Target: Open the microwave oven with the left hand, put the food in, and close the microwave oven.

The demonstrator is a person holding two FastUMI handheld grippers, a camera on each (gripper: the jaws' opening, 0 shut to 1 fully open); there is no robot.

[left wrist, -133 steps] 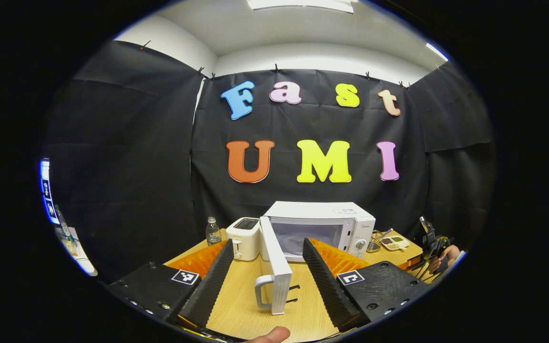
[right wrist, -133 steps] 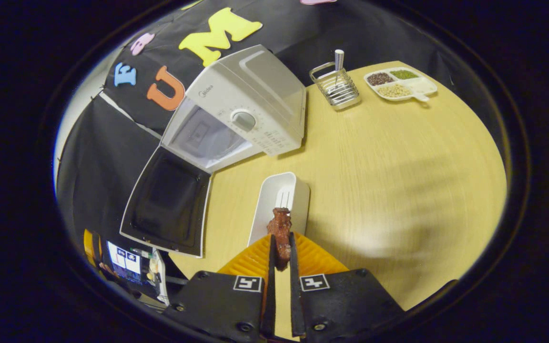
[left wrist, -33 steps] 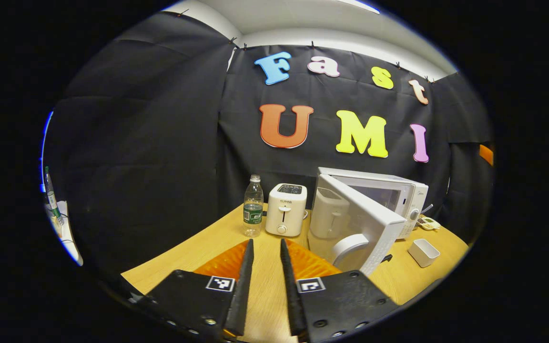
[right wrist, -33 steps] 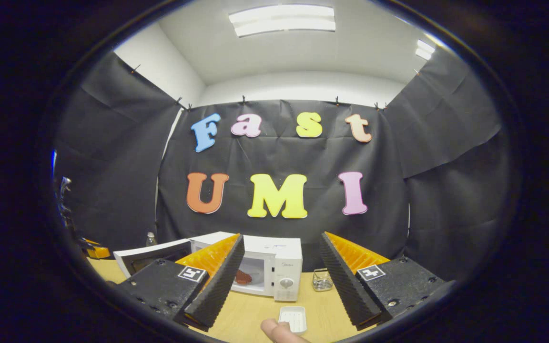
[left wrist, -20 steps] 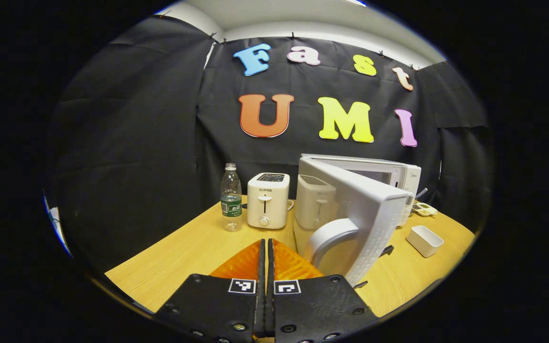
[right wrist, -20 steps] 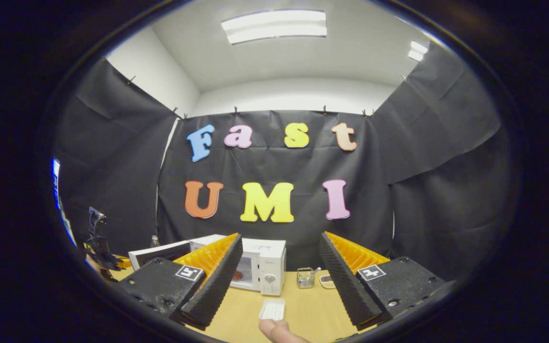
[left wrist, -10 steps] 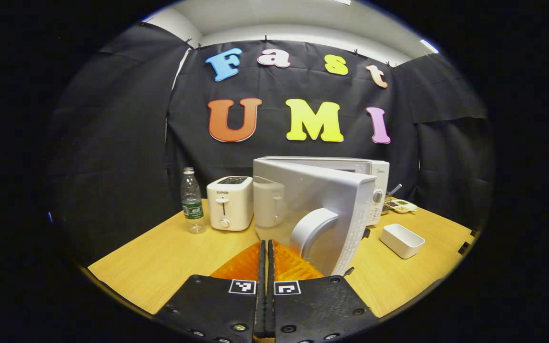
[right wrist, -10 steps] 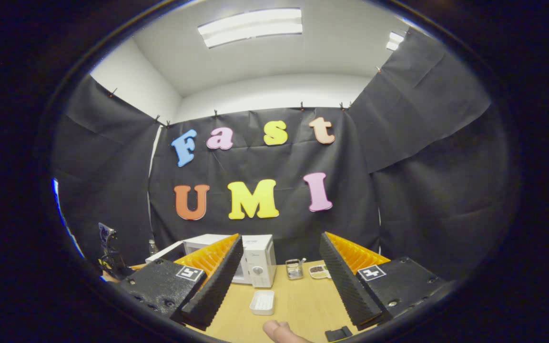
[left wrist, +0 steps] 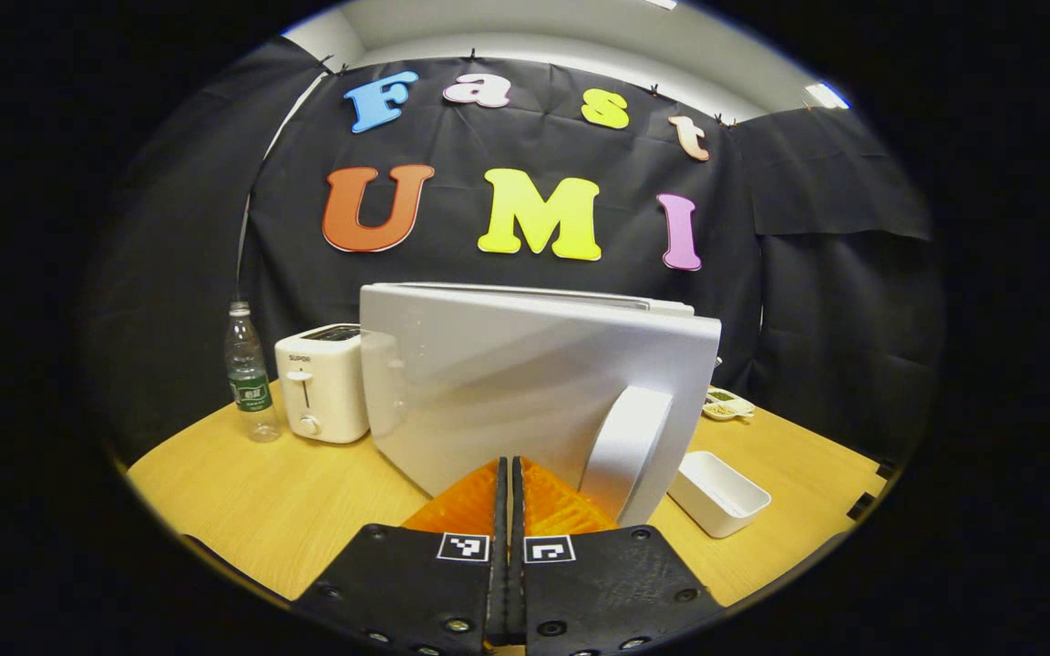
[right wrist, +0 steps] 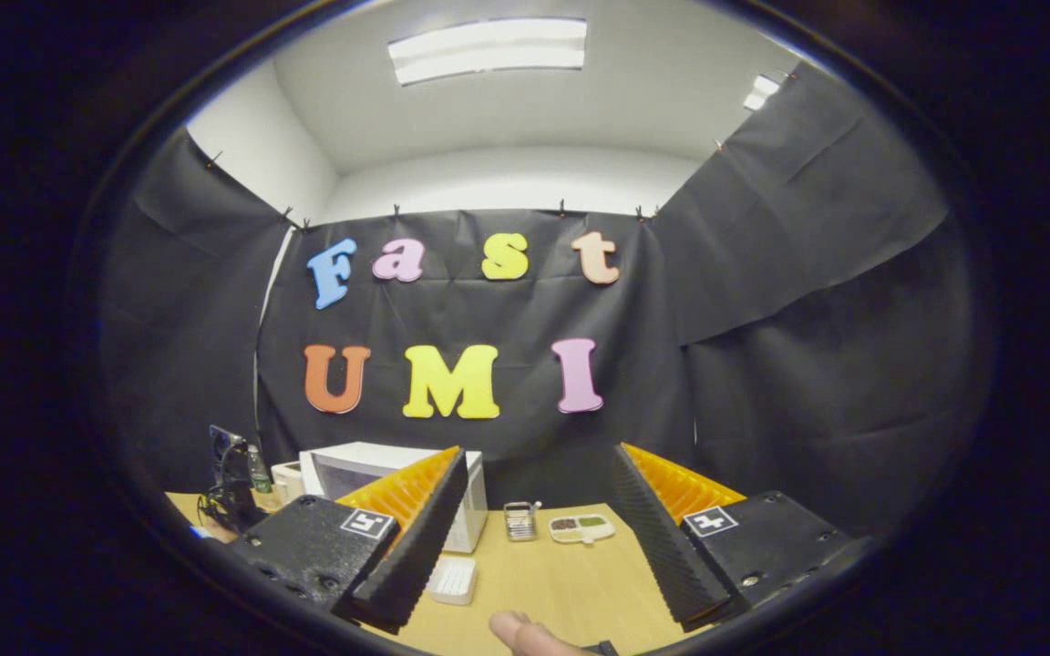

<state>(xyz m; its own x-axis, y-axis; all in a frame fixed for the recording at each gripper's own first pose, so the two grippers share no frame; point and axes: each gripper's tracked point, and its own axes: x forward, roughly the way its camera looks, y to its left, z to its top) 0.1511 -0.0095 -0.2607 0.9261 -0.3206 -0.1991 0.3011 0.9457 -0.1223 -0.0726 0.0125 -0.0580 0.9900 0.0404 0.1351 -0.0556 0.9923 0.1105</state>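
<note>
Flanking microwave door [left wrist: 525, 383]: toaster [left wrist: 320, 383], bottle [left wrist: 247, 374], white tray [left wrist: 718, 492].

Readable writing on the table things

The white toaster [left wrist: 322, 384] carries the brand word "SUPOR" on its front, above the lever. The water bottle [left wrist: 247, 375] has a green label, too small to read.

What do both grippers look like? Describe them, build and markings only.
The left gripper and the right gripper are built alike: two wedge-shaped fingers with ribbed outer sides and finely ridged inner faces, each mounted on a blocky base that carries screws and one square black-and-white marker.
</note>
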